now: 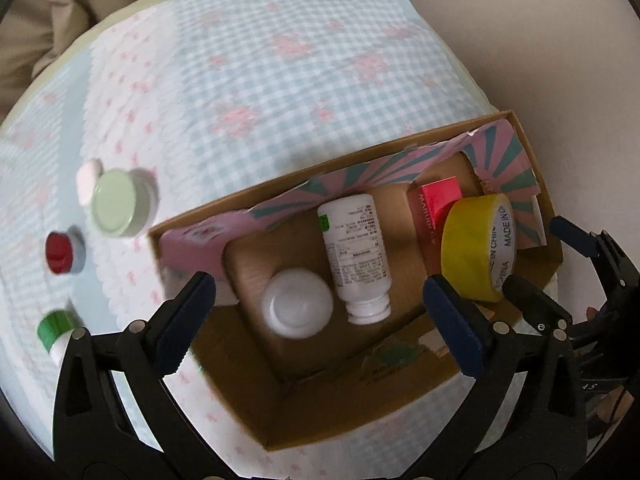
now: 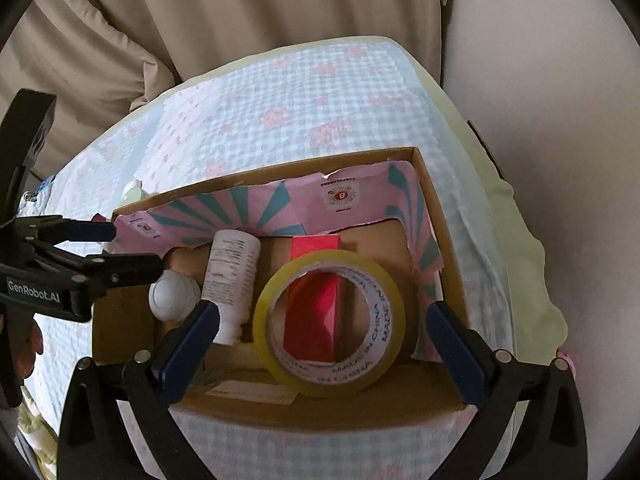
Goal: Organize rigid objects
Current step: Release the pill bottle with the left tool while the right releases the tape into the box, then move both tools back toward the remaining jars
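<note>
A cardboard box [image 1: 352, 412] [image 2: 444, 220] lined with pink-and-teal paper sits on a checked cloth. In it lie a white pill bottle [image 1: 358, 256] [image 2: 232, 276], a white round-capped jar [image 1: 298, 304] [image 2: 172, 294], a red carton [image 1: 434, 206] [image 2: 314, 320] and a yellow tape roll [image 1: 478, 246] [image 2: 332, 324] leaning on the carton. My left gripper [image 1: 320, 320] is open and empty above the box. My right gripper [image 2: 324, 338] is open around the tape roll without gripping it. On the cloth to the left stand a green-lidded jar [image 1: 118, 202], a red-capped bottle [image 1: 60, 252] and a green-capped bottle [image 1: 56, 330].
A small pink-white object [image 1: 88, 182] lies behind the green-lidded jar. The cloth-covered surface [image 1: 280, 60] ends at a pale rounded edge; a beige cushion [image 2: 240, 12] lies beyond it. The right gripper shows at the right in the left wrist view [image 1: 560, 264].
</note>
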Action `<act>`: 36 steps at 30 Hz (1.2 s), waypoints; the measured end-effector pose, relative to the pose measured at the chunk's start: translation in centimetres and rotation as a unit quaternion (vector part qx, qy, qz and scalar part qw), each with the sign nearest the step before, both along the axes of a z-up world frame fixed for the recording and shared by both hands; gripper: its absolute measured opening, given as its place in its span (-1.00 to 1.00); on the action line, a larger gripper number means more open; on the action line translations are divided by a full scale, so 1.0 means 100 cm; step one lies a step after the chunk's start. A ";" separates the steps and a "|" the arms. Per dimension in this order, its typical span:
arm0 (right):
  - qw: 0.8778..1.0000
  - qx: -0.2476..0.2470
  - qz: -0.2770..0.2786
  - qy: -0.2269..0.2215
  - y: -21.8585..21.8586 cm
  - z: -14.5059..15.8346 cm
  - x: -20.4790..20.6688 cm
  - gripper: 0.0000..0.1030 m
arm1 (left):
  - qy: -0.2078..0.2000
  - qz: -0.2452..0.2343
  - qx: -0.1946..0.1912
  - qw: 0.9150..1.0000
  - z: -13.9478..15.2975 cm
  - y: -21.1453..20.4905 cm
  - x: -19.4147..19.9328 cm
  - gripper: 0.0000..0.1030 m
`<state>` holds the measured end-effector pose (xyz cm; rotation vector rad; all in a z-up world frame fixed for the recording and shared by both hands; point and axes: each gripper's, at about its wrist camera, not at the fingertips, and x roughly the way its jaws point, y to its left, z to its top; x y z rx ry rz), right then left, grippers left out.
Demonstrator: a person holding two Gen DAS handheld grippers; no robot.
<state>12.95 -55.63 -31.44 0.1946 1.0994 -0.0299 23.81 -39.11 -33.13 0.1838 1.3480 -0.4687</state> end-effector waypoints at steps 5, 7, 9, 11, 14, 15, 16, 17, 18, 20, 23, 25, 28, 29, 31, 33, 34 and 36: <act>1.000 -0.005 0.006 0.001 0.008 0.011 -0.005 1.00 | -0.010 0.019 -0.008 1.000 0.014 0.018 -0.013 1.00; 1.000 -0.007 0.007 -0.001 0.011 0.015 -0.007 1.00 | -0.014 0.024 -0.011 1.000 0.021 0.023 -0.018 1.00; 1.000 -0.010 0.007 -0.004 0.013 0.022 -0.011 1.00 | -0.020 0.031 -0.014 0.999 0.028 0.031 -0.025 1.00; 1.000 -0.010 0.005 -0.007 0.016 0.028 -0.014 1.00 | -0.025 0.037 -0.016 0.999 0.036 0.038 -0.031 1.00; 1.000 -0.012 0.004 -0.010 0.022 0.040 -0.020 1.00 | -0.035 0.051 -0.021 0.998 0.052 0.054 -0.042 1.00; 1.000 -0.012 0.004 -0.011 0.024 0.043 -0.021 1.00 | -0.038 0.055 -0.023 0.997 0.056 0.060 -0.046 1.00; 1.000 -0.013 0.005 -0.012 0.027 0.048 -0.023 1.00 | -0.040 0.059 -0.024 0.997 0.060 0.064 -0.049 1.00; 1.000 -0.015 0.006 -0.012 0.031 0.053 -0.026 1.00 | -0.043 0.063 -0.026 0.997 0.065 0.071 -0.052 1.00; 1.000 -0.017 0.007 -0.011 0.033 0.057 -0.026 1.00 | -0.046 0.068 -0.027 0.996 0.070 0.077 -0.056 1.00; 1.000 -0.022 0.011 -0.007 0.041 0.069 -0.031 1.00 | -0.054 0.077 -0.030 0.995 0.082 0.093 -0.064 1.00; 0.999 -0.028 0.017 -0.006 0.059 0.086 -0.036 1.00 | -0.063 0.092 -0.035 0.993 0.097 0.120 -0.076 1.00; 0.999 -0.032 0.021 -0.008 0.075 0.098 -0.040 1.00 | -0.066 0.106 -0.040 0.991 0.107 0.144 -0.084 1.00; 0.999 -0.040 0.027 -0.008 0.100 0.111 -0.045 1.00 | -0.071 0.123 -0.045 0.989 0.118 0.179 -0.093 1.00; 0.999 -0.042 0.027 -0.009 0.111 0.117 -0.047 1.00 | -0.074 0.128 -0.045 0.988 0.121 0.191 -0.096 1.00; 0.999 -0.041 0.028 -0.010 0.130 0.124 -0.050 1.00 | -0.082 0.140 -0.048 0.986 0.127 0.220 -0.103 1.00; 0.999 -0.040 0.026 -0.010 0.151 0.129 -0.052 1.00 | -0.085 0.152 -0.051 0.983 0.132 0.245 -0.106 1.00; 0.999 -0.041 0.023 -0.010 0.161 0.132 -0.053 1.00 | -0.084 0.157 -0.054 0.983 0.134 0.259 -0.108 1.00; 0.999 -0.042 0.012 -0.012 0.185 0.138 -0.053 1.00 | -0.088 0.161 -0.059 0.981 0.137 0.280 -0.112 1.00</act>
